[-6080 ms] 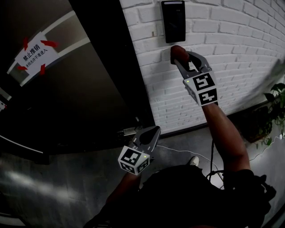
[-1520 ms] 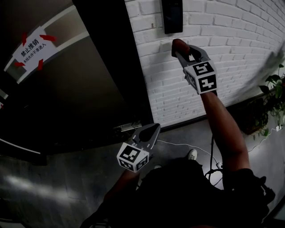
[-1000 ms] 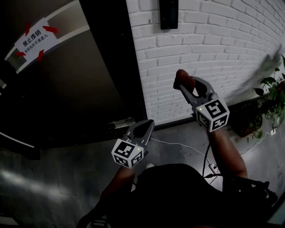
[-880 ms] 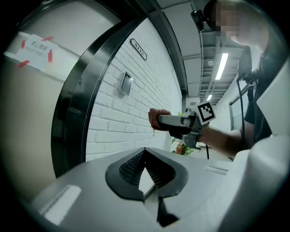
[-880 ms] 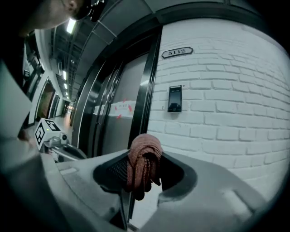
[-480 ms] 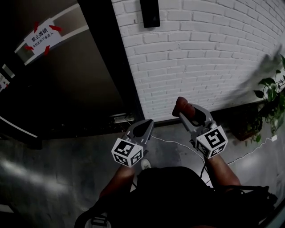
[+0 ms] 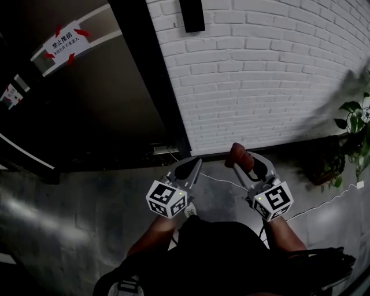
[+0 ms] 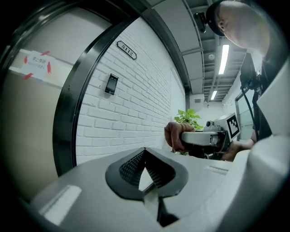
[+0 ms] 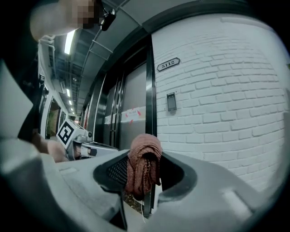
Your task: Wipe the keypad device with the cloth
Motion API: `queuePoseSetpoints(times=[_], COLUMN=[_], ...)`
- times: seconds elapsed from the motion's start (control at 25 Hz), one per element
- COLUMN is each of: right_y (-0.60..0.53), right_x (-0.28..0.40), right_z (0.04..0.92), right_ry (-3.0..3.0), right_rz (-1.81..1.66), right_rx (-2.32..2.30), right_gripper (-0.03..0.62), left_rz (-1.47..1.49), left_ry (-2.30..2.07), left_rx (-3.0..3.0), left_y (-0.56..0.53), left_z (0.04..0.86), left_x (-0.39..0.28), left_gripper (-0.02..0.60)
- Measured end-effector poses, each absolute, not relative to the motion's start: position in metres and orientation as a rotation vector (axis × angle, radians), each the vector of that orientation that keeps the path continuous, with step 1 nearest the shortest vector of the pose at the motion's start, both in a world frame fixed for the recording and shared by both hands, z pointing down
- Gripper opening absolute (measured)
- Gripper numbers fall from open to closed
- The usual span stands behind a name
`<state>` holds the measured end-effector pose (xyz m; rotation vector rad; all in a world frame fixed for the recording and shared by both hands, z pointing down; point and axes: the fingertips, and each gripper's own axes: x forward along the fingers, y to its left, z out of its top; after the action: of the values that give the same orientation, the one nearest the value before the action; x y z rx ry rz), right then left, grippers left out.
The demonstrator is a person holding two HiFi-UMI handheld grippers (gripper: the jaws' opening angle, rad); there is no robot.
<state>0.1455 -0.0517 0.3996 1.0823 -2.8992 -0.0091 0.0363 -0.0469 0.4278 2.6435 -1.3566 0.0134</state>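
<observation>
The black keypad device (image 7: 192, 14) hangs high on the white brick wall (image 7: 272, 75); it shows small in the left gripper view (image 8: 111, 84) and in the right gripper view (image 9: 171, 102). My right gripper (image 7: 241, 161) is low, near waist height, far below the keypad and shut on a bunched reddish-brown cloth (image 7: 237, 154). That cloth (image 9: 143, 170) fills the right gripper (image 9: 145, 156). My left gripper (image 7: 188, 168) is beside it, level with it; its jaws (image 8: 145, 152) are shut with nothing held. The left gripper view also catches the right gripper (image 8: 206, 138) and the cloth (image 8: 174, 136).
A dark door with a white sign with red arrows (image 7: 65, 40) stands left of the wall. A potted plant (image 7: 354, 124) is at the far right. A white cable (image 7: 324, 199) trails on the grey floor. A number plate (image 9: 168, 64) sits above the keypad.
The right gripper with the cloth has dropped from just under the keypad to waist height beside the left gripper. The keypad has slid to the top edge of the head view.
</observation>
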Motion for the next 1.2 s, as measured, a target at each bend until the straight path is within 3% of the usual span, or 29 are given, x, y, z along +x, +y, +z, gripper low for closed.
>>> queuePoseSetpoints(times=[1.2], right_y=[-0.023], right_x=[0.138], right_z=[0.413], right_ry=[-2.883], right_rz=[-0.035], right_rx=[1.011], right_gripper=[0.143], left_rz=[0.028], left_ry=[-1.408], left_rx=[2.667], left_y=[-0.023], left_z=[0.421], left_x=[0.043], left_gripper=[0.015])
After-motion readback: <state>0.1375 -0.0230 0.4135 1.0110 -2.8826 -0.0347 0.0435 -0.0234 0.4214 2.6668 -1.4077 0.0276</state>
